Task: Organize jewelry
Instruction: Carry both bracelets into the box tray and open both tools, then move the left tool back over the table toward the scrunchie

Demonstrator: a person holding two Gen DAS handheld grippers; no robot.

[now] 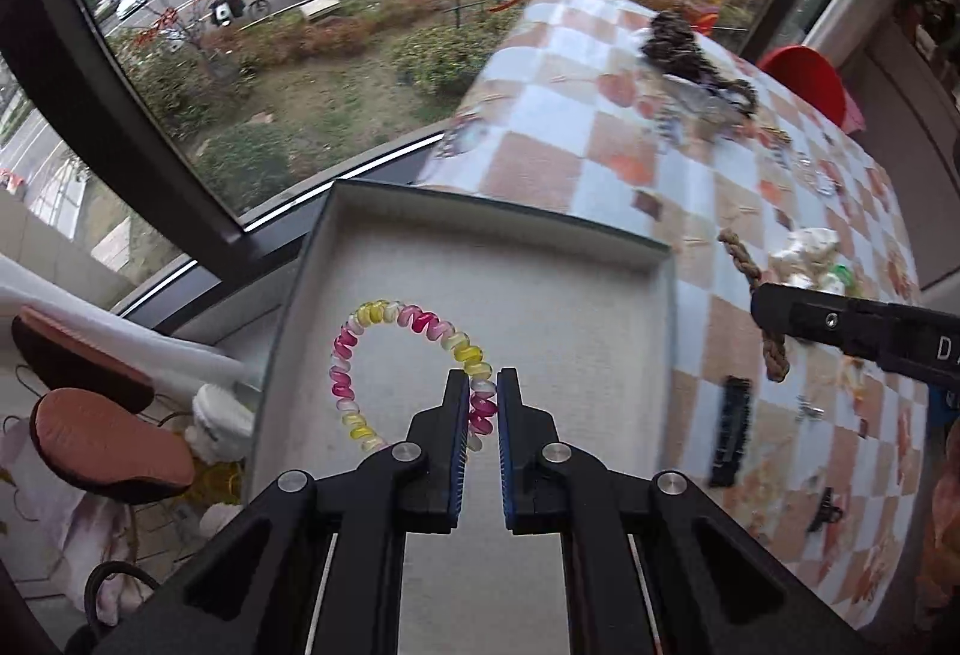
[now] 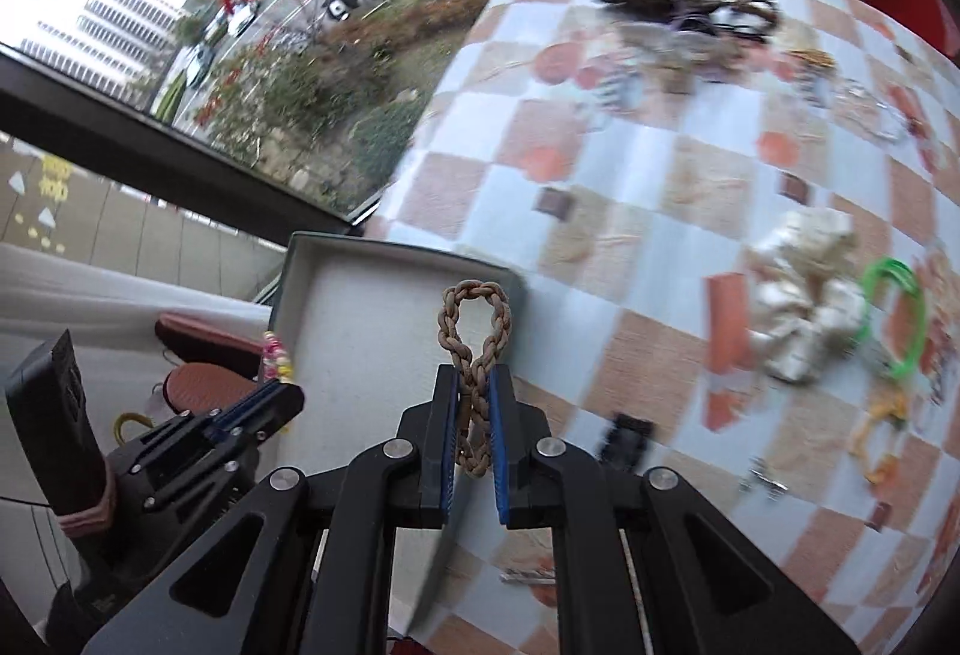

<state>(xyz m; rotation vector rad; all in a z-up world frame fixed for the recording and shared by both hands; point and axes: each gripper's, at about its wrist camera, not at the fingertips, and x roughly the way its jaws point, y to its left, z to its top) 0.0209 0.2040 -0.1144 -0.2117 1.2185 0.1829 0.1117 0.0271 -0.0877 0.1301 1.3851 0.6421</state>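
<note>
A pink, yellow and clear spiral coil hair tie (image 1: pixel 408 373) is pinched between the nearly closed fingers of the left gripper (image 1: pixel 483 385), low centre of the left view, over the shallow grey box (image 1: pixel 600 331) whose raised rim ends at the table's window edge. The right gripper (image 2: pixel 475 379) clamps a braided tan cord loop (image 2: pixel 477 319) just over the box's right rim. Only the right view shows the cream scrunchie (image 2: pixel 804 295) and green ring (image 2: pixel 900 319) on the checkered tablecloth (image 2: pixel 630 163); the black clip (image 1: pixel 732 430) lies lower right in the left view.
</note>
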